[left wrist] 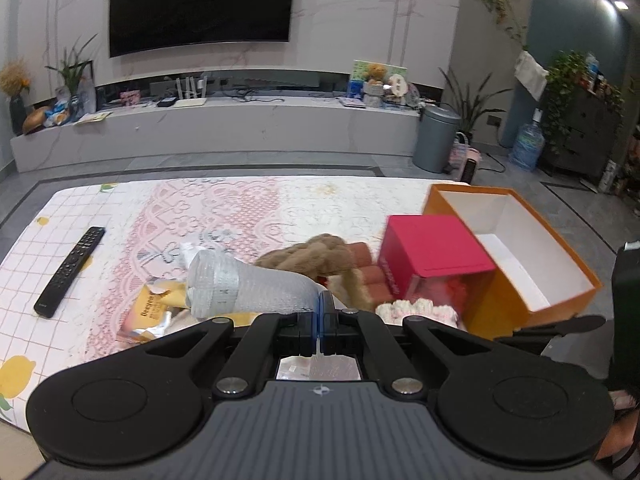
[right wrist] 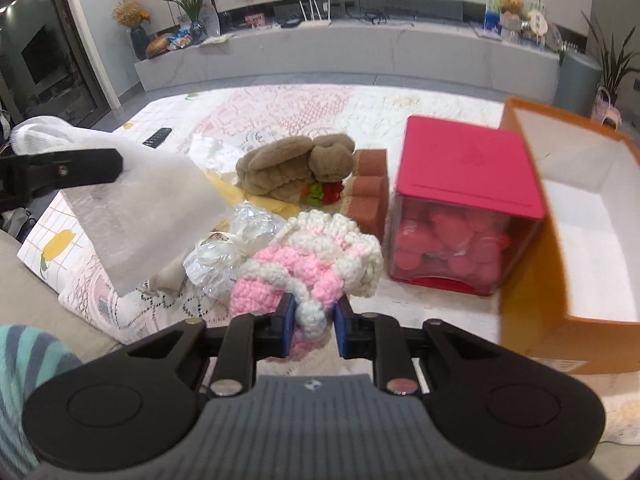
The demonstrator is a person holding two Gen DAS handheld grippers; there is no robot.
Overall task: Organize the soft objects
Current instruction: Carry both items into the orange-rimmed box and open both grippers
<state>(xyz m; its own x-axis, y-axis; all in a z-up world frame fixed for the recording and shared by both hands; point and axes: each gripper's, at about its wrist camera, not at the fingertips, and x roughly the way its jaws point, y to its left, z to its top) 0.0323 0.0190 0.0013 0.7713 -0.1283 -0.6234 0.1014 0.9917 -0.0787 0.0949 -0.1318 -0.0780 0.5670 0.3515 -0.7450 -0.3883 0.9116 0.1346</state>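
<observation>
Left gripper (left wrist: pixel 319 312) fingers pinched on translucent white bubble-wrap sheet (left wrist: pixel 248 286), frame centre. Right gripper (right wrist: pixel 312 320) fingers narrowed around pink-and-white crocheted yarn bundle (right wrist: pixel 312 264), lower centre, beside orange cardboard box (right wrist: pixel 532 264).

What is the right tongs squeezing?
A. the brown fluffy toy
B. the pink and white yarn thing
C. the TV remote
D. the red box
B: in the right wrist view the right tongs are closed on the pink and white yarn thing, while the brown fluffy toy and the red box sit farther back on the table, untouched.
</observation>
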